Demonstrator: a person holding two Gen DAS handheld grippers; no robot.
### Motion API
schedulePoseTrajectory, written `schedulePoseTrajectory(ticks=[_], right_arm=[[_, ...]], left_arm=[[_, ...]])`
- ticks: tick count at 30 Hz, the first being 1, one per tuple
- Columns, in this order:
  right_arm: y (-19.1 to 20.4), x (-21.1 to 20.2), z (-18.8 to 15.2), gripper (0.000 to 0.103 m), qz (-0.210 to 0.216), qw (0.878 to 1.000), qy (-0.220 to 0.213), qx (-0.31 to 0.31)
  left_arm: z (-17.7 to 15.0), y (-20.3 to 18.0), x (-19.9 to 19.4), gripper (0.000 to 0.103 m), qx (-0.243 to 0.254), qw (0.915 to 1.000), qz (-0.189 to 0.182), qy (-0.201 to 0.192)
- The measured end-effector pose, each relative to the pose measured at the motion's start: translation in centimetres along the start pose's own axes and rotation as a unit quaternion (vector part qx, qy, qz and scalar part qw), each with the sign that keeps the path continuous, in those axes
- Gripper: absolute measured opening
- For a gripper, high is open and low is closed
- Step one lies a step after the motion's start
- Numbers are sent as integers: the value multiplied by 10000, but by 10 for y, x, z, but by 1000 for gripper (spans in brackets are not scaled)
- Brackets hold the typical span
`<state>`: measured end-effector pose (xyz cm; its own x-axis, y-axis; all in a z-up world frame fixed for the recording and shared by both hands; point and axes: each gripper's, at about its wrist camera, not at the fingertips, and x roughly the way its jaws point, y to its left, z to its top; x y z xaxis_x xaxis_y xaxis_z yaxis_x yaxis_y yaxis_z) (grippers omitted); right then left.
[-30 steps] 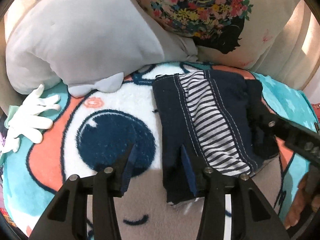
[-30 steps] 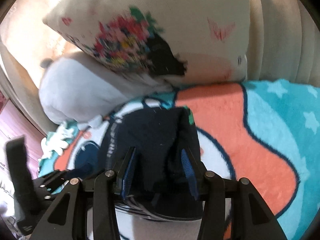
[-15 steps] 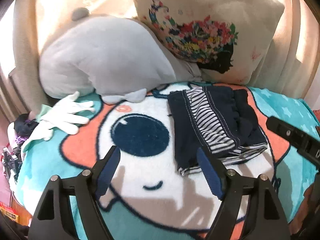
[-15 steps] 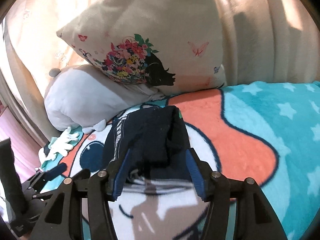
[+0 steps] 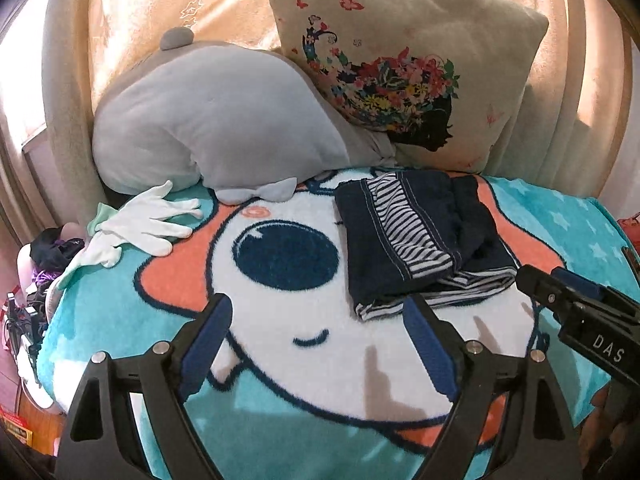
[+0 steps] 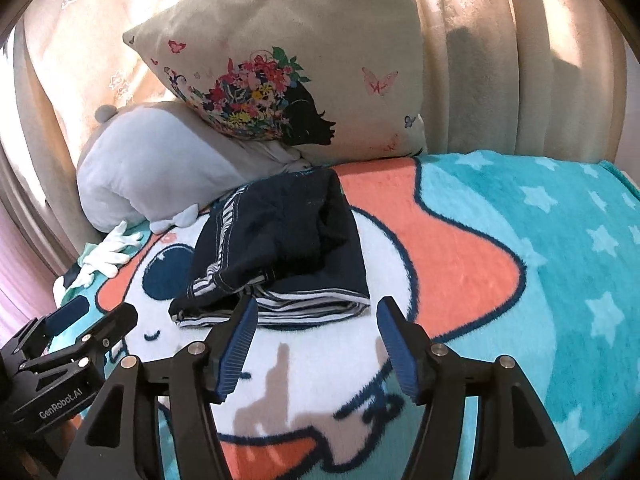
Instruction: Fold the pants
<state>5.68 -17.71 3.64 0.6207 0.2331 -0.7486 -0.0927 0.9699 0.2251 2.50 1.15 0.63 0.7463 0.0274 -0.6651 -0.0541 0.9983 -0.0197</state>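
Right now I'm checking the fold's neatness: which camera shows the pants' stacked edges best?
The right wrist view: the folded pants face it edge-on, the striped layers visible. The left wrist view shows mostly their top, with only a sliver of layered edge.

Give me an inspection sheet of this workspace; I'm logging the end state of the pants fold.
Surface: cartoon fleece blanket in teal, orange and white, spread flat.
Job's things: dark pants with striped lining, folded into a compact stack on the blanket, held by no gripper.
Clutter: white gloves on the blanket's left edge; small dark items beyond that edge, too small to identify.
Grippers: left gripper open, empty, short of the pants; right gripper open, empty, just in front of the stack.
Cables: nothing seen for certain.
Surroundings: grey plush cushion and floral pillow behind the pants; pale curtain at the back.
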Motion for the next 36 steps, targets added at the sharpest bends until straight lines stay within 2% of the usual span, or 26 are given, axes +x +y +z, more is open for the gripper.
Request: schedulePoseTrajectory(ticks=[10,14,18,20,21,22,24,25,29,31,36], right_arm=[[10,-3,-4,70,-121,9998,-13,-159],[11,-2,-5,71,-181,9996,-8,-200],[13,-1,-7,71,-252,9994,-32,-252],[13,0,-8,71,-263,9993,-40,-259],[13,-1,-9,71,-276,9992,-64,-273],[14,0,-8,71,-278,9992,-68,-286],[15,-1,-9,72,-295,9990,-89,-337],[17,-1,-10,72,-293,9988,-104,-365],[27,-1,-13,74,-275,9982,-126,-520],[32,0,-15,75,-257,9979,-115,-592],[47,7,-19,76,-281,9967,-27,-763]], left_arm=[[-4,2,3,87,31,9999,-41,98],[-5,3,3,87,-1,10000,-50,18],[-7,7,-5,88,-142,9990,127,-407],[-7,11,-13,93,-219,9972,174,-700],[-6,14,-18,100,-274,9954,225,-889],[-6,17,-27,103,-339,9915,371,-1200],[-5,20,-39,103,-334,9857,439,-1590],[-4,21,-42,103,-315,9849,393,-1654],[2,30,-40,103,-290,9890,68,-1452],[1,33,-35,103,-355,9904,92,-1336],[-1,36,-11,103,-450,9964,-33,-711]])
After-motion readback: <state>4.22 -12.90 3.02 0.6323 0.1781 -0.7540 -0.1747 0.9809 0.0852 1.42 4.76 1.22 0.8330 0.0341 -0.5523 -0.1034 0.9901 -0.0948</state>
